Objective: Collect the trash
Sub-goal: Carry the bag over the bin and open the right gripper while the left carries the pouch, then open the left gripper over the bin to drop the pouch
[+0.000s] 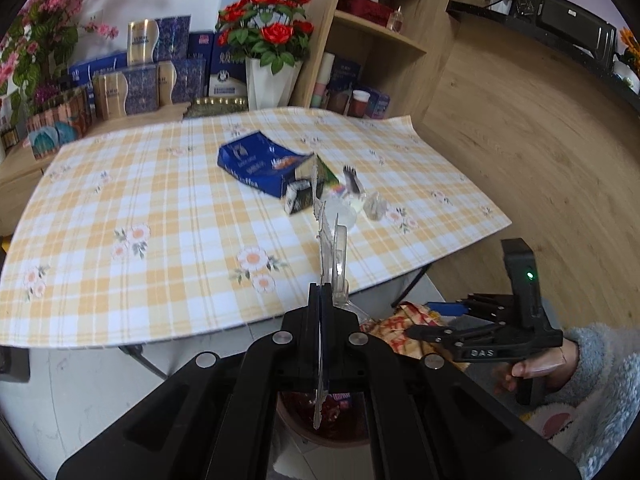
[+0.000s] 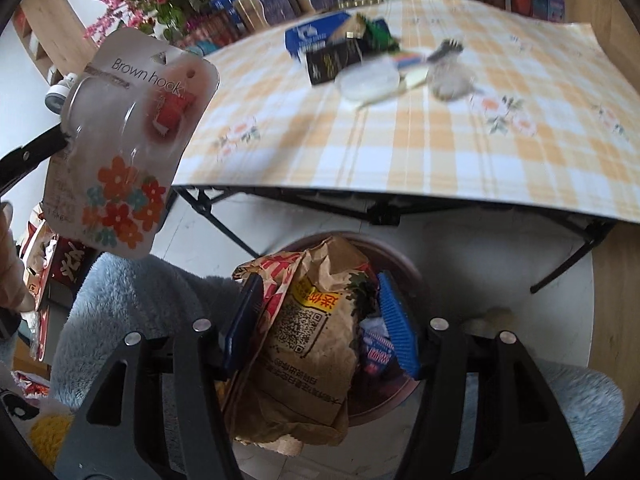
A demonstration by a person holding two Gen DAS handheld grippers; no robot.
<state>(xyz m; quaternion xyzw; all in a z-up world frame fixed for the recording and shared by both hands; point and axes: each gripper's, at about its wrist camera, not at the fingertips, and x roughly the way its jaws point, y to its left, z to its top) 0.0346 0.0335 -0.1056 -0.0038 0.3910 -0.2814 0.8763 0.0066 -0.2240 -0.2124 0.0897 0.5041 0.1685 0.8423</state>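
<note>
My left gripper [image 1: 322, 292] is shut on a "Brown hook" blister pack [image 1: 330, 240], seen edge-on; the right wrist view shows its flowered face [image 2: 128, 140] held in the air left of the table. My right gripper [image 2: 320, 316] has its blue pads apart around a brown paper bag [image 2: 308, 340] over a round brown trash bin [image 2: 404, 264]; whether they grip it is unclear. In the left wrist view the right gripper [image 1: 444, 312] hovers below the table edge. Trash lies on the checked tablecloth [image 1: 160, 200]: a blue box [image 1: 260, 164], a dark small box [image 1: 298, 198] and several wrappers [image 1: 352, 200].
Boxes, cans and a red rose pot [image 1: 268, 40] line the table's far edge. A wooden shelf [image 1: 380, 40] stands behind. Folding table legs [image 2: 224, 224] stand near the bin on a white floor. My fleece sleeve [image 2: 140, 300] is low left.
</note>
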